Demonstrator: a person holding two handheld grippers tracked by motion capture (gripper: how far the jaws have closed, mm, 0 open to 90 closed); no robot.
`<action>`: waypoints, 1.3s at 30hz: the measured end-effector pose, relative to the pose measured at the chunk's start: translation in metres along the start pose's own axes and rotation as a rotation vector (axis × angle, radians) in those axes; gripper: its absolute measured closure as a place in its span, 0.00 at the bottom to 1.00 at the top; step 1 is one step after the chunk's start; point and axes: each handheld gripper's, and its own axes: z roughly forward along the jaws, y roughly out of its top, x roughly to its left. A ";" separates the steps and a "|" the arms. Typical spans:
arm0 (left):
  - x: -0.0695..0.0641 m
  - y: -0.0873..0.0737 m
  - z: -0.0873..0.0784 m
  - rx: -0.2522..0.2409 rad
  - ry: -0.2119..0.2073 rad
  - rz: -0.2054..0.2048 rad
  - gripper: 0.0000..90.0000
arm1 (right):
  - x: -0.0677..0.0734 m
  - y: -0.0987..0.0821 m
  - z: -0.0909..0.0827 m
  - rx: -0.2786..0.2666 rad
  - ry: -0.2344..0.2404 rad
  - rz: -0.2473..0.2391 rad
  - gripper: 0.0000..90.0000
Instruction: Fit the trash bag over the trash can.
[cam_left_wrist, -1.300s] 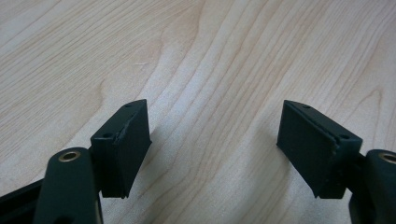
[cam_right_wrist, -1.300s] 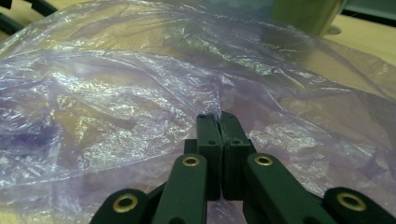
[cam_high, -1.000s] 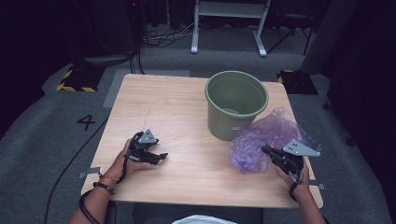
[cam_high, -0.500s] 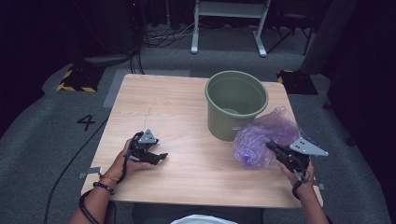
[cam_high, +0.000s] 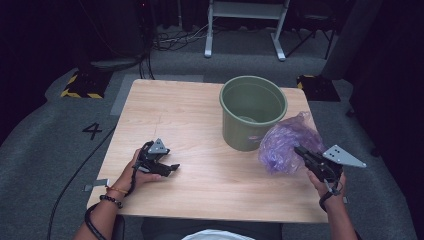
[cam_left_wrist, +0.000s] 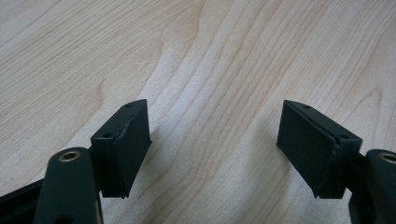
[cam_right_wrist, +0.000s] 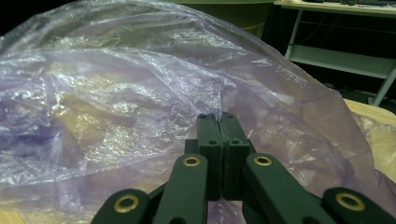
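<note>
A crumpled purple plastic bag (cam_high: 285, 142) (cam_right_wrist: 140, 93) sits at the table's right side, leaning against a green bucket (cam_high: 252, 120). My right gripper (cam_high: 300, 150) (cam_right_wrist: 222, 122) is shut on a fold of the bag, jaws pressed together with the thin film pinched between them. Lifted a little off the wood, the bag hangs from that grip. My left gripper (cam_high: 172, 167) (cam_left_wrist: 215, 140) rests low over the table's front left, jaws wide open with only bare wood between them.
The wooden table (cam_high: 190, 115) has its front edge close to both hands. A white metal frame (cam_high: 245, 25) and cables lie on the grey floor behind. A "4" (cam_high: 93, 131) is marked on the floor at left.
My right gripper has risen and drawn slightly back, lifting the purple bag with it. The left gripper has stayed where it was.
</note>
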 end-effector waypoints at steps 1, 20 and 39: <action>0.000 0.000 0.000 0.001 -0.001 0.001 0.28 | 0.000 0.000 0.000 0.000 -0.003 0.001 0.99; 0.000 0.000 0.000 0.002 0.002 -0.001 0.28 | -0.012 0.029 -0.031 -0.159 -0.085 0.013 1.00; 0.001 0.007 -0.005 -0.015 0.013 -0.006 0.20 | -0.002 0.081 -0.007 -0.211 -0.145 -0.067 0.99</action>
